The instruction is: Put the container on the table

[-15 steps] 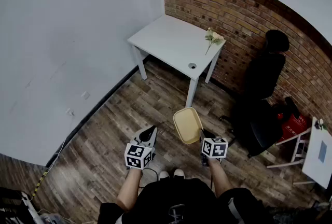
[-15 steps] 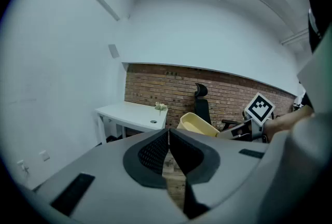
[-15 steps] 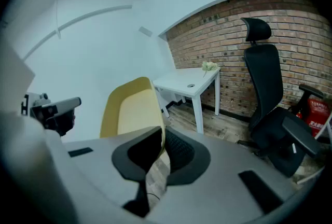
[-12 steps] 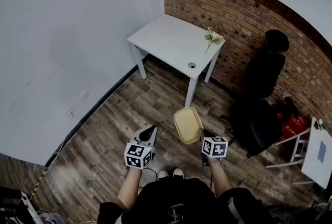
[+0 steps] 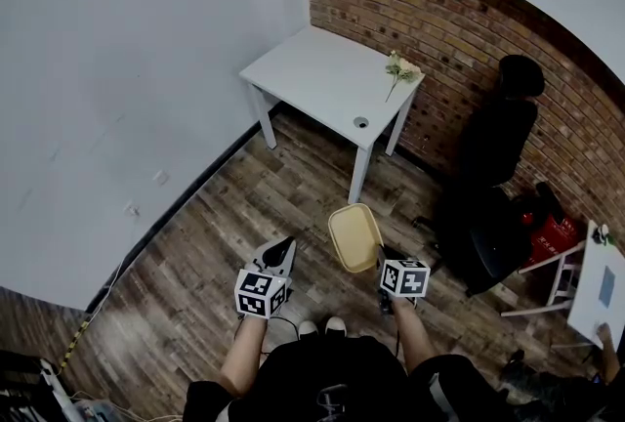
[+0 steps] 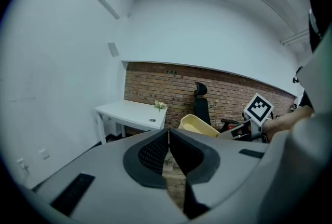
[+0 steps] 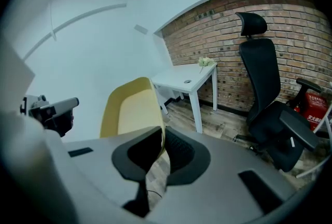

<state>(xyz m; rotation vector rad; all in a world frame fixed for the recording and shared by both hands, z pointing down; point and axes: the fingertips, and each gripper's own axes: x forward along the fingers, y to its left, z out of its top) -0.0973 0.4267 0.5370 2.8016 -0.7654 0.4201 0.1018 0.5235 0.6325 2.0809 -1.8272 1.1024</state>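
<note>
A pale yellow container (image 5: 354, 236) hangs in the air over the wooden floor, its rim pinched by my right gripper (image 5: 381, 259), which is shut on it. Seen from the right gripper view, the container (image 7: 130, 112) tilts up from the jaws of my right gripper (image 7: 162, 140). My left gripper (image 5: 280, 254) is shut with nothing held, level with the container and to its left. In the left gripper view my left gripper (image 6: 168, 141) shows its pads together, with the container (image 6: 197, 125) beyond. The white table (image 5: 327, 83) stands ahead against the brick wall.
A small flower sprig (image 5: 400, 71) lies on the table's right side, near a round cable hole (image 5: 361, 123). A black office chair (image 5: 493, 166) stands right of the table. A red item (image 5: 552, 236) and a white stand (image 5: 586, 283) are at far right.
The container and my right gripper have shifted very slightly. A person's arm has come into view at the bottom right corner.
</note>
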